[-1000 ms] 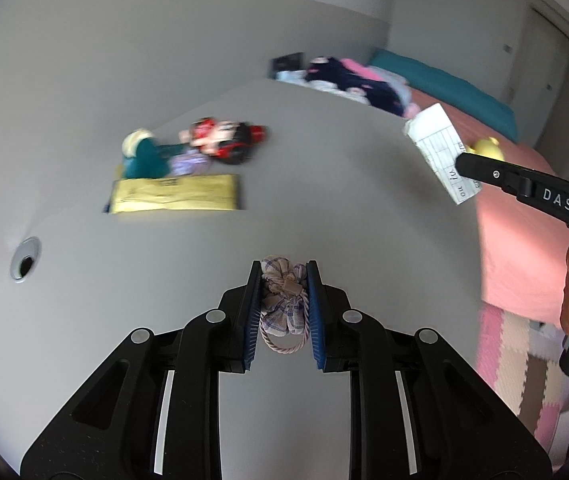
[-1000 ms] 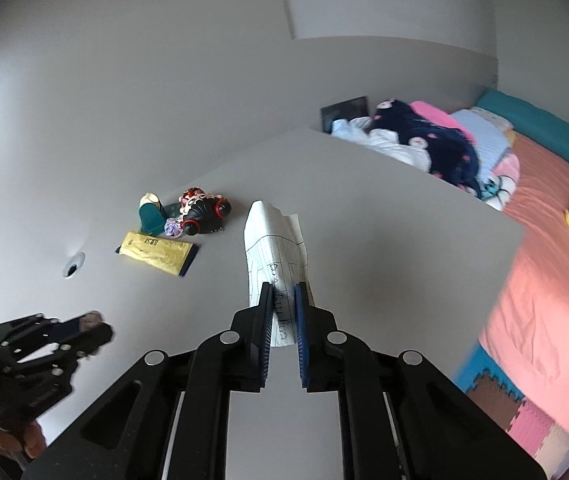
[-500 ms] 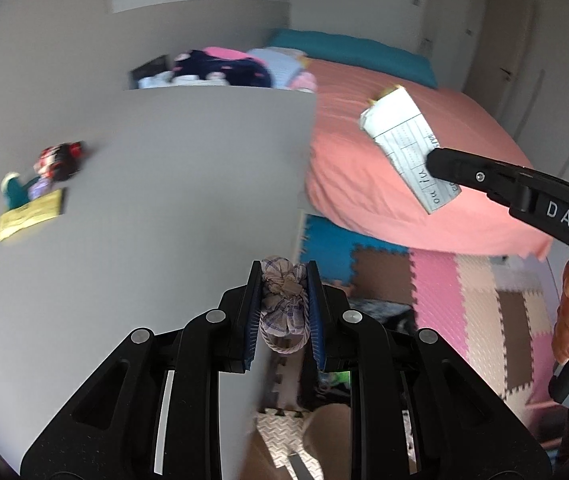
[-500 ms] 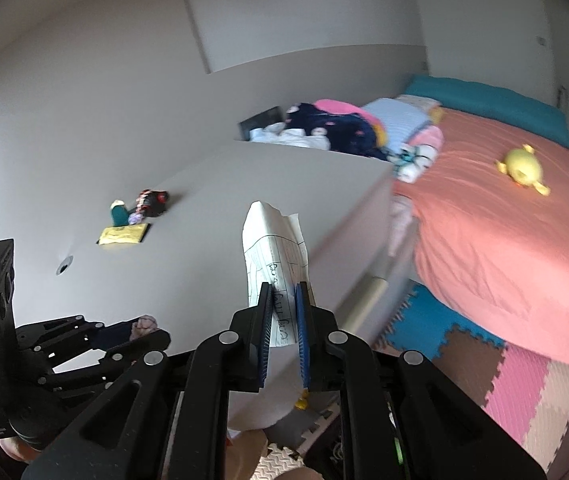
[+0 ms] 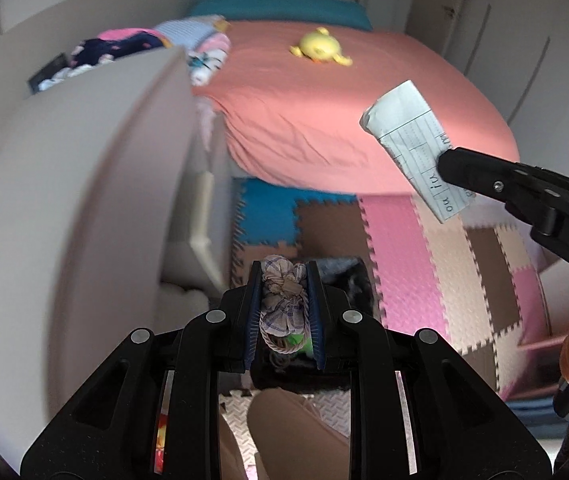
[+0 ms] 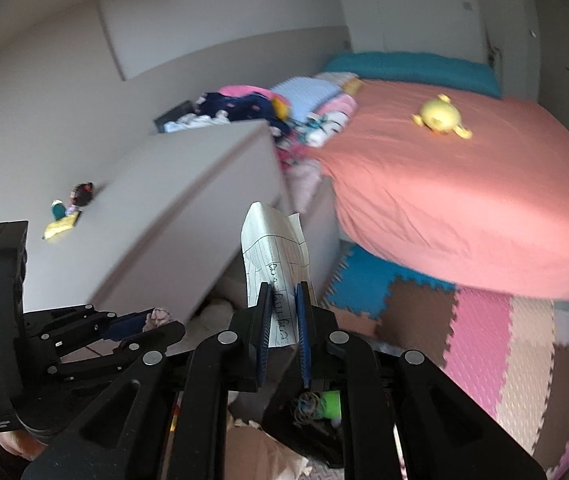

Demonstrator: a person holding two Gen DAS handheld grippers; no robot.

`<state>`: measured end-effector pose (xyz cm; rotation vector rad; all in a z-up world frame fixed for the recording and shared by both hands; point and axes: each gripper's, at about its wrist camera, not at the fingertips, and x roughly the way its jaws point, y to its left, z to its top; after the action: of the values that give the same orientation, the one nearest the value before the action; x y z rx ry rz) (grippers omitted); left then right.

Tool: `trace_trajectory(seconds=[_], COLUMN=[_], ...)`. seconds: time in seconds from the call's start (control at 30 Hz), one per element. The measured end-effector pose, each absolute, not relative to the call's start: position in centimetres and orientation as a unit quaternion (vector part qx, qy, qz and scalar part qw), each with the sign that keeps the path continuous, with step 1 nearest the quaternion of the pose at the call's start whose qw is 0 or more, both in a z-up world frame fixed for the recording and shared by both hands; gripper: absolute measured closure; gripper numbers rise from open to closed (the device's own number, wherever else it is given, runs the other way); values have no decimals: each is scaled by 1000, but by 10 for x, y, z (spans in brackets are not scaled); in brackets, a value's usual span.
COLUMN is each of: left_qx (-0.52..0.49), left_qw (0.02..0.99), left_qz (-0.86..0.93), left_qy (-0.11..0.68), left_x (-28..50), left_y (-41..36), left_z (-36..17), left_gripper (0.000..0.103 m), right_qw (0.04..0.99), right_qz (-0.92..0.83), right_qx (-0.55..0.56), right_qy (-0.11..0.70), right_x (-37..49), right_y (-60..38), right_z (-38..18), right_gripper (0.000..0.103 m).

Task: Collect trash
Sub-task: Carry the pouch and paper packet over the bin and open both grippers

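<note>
My left gripper (image 5: 283, 280) is shut on a small checked cloth pouch with a cord (image 5: 282, 300), held off the table's edge above a dark bin (image 5: 348, 276) on the floor. My right gripper (image 6: 282, 294) is shut on a folded lined paper (image 6: 274, 252) with handwriting. The paper also shows in the left wrist view (image 5: 412, 144), held at the right. In the right wrist view the bin (image 6: 312, 412) lies below the fingers with green and dark scraps inside. The left gripper (image 6: 152, 322) shows at lower left there.
A grey table (image 6: 156, 224) carries a yellow packet (image 6: 60, 230), a teal item and a red-black toy (image 6: 82, 192). A bed with a pink sheet (image 6: 456, 184) holds a yellow plush (image 6: 440, 118) and piled clothes (image 6: 244, 106). Coloured foam mats (image 5: 396, 236) cover the floor.
Both grippers swung right and down, away from the table top toward the floor and bed. The bin has come into view below them. Both grips are unchanged.
</note>
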<state>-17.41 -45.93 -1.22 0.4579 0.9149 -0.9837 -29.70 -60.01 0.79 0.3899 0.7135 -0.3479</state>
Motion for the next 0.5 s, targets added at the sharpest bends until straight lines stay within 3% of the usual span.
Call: trace_trajectory(seconds=[0.23, 0.27, 0.3, 0.33, 0.37, 0.5], left_qx=[245, 255, 260, 268, 274, 285], left_qw=[725, 719, 717, 723, 733, 739], left_qz=[-467, -468, -466, -460, -456, -443], left_qy=[443, 447, 448, 440, 424, 420], left_x=[-198, -201, -203, -206, -209, -207], left_y=[-484, -487, -488, -488, -487, -486], left_z=[-39, -43, -45, -46, -45, -49], left_gripper=[80, 64, 17, 8, 6, 6], right_qw=[881, 878, 873, 869, 867, 861], right_qz=[-183, -186, -195, -208, -218, -244], right_qx=[218, 220, 224, 226, 226, 218], right_qy=[377, 382, 387, 388, 386, 389], right_x=[-312, -311, -310, -310, -310, -307], right_y=[-616, -616, -618, -620, -623, -627], right_z=[-29, -32, -36, -38, -40, -47], right_gripper=[87, 85, 72, 51, 1, 2])
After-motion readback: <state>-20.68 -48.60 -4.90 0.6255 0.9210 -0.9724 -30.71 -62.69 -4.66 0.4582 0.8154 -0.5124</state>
